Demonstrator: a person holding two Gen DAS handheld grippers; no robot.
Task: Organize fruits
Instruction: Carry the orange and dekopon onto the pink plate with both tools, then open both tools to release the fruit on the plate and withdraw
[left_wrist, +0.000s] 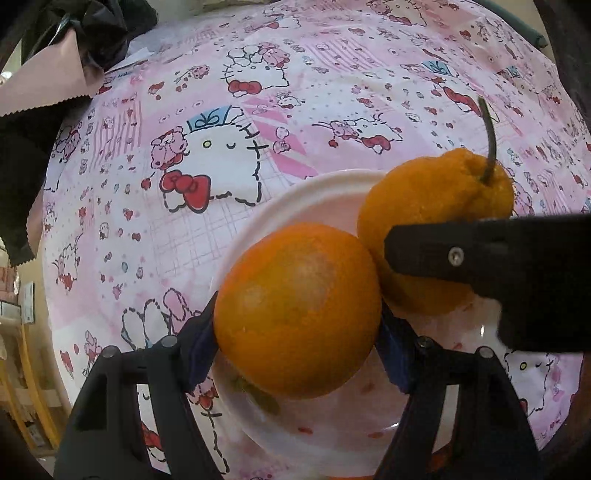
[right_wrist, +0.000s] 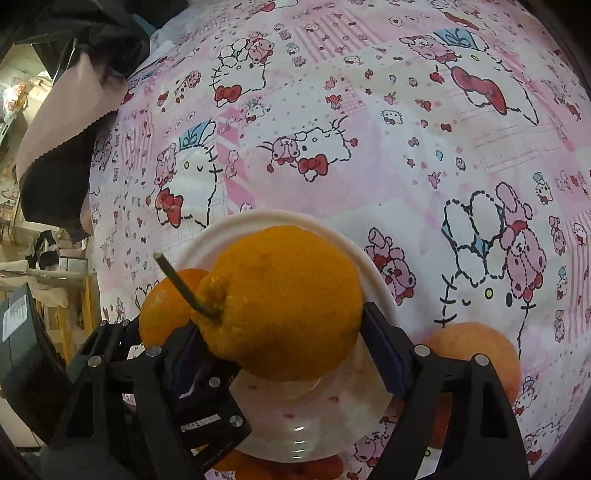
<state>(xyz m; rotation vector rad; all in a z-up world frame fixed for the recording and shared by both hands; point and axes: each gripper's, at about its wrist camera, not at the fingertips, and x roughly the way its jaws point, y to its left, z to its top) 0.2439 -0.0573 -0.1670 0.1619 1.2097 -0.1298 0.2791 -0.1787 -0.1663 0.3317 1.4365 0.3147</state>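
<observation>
Over the white plate, the left gripper clamps the round orange directly left of, and touching, the stemmed orange clamped by the right gripper.

Left gripper: both fingers extend forward, blue pads pressed against opposite sides of a held round orange. Right gripper: fingers likewise closed around a stemmed orange, pads in contact at each flank. In the left wrist view, one black right finger crosses from the right edge.
</observation>
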